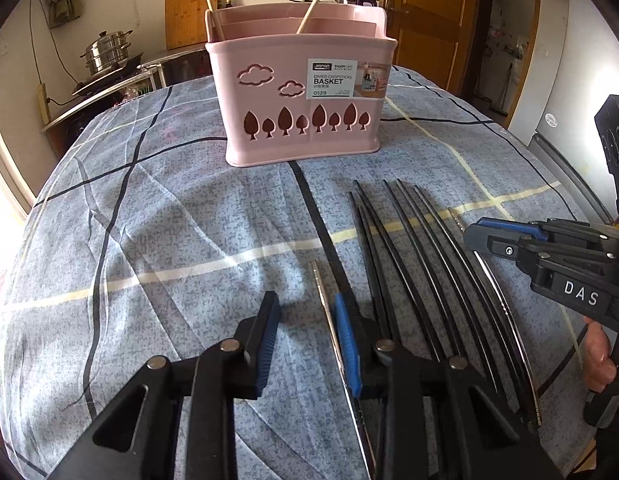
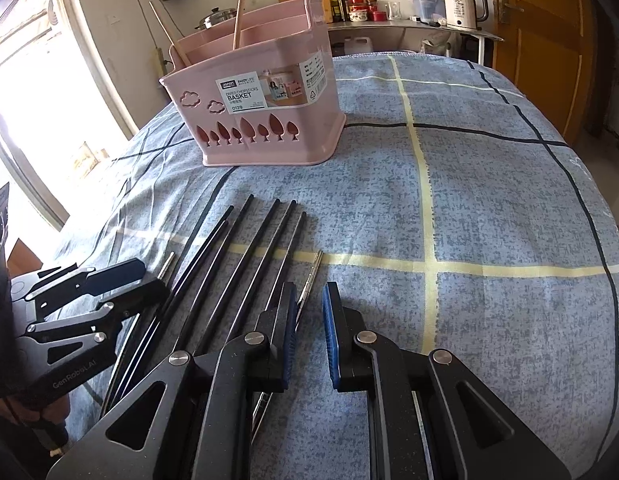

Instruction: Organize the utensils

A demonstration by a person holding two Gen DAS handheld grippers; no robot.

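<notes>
A pink chopstick basket [image 1: 301, 120] [image 2: 261, 120] stands on the checked tablecloth [image 1: 169, 220], with two wooden chopsticks [image 1: 317, 0] leaning inside it. Several black chopsticks [image 1: 409, 248] [image 2: 245, 260] lie side by side in front of it. My left gripper [image 1: 307, 336] is open low over the cloth; a metal chopstick [image 1: 325, 300] lies between its jaws, close to the right pad. My right gripper [image 2: 311, 328] is open with a narrow, empty gap. A second metal chopstick [image 2: 311, 276] runs under its left finger [image 2: 287, 320].
A counter behind the table holds a white kettle [image 2: 463, 4], jars and bottles. A steel pot [image 1: 107, 50] sits on a stove at the back left, beside a wooden cutting board [image 1: 191, 12]. A wooden door [image 2: 541, 40] is at the right. A hand [image 1: 597, 356] grips the right handle.
</notes>
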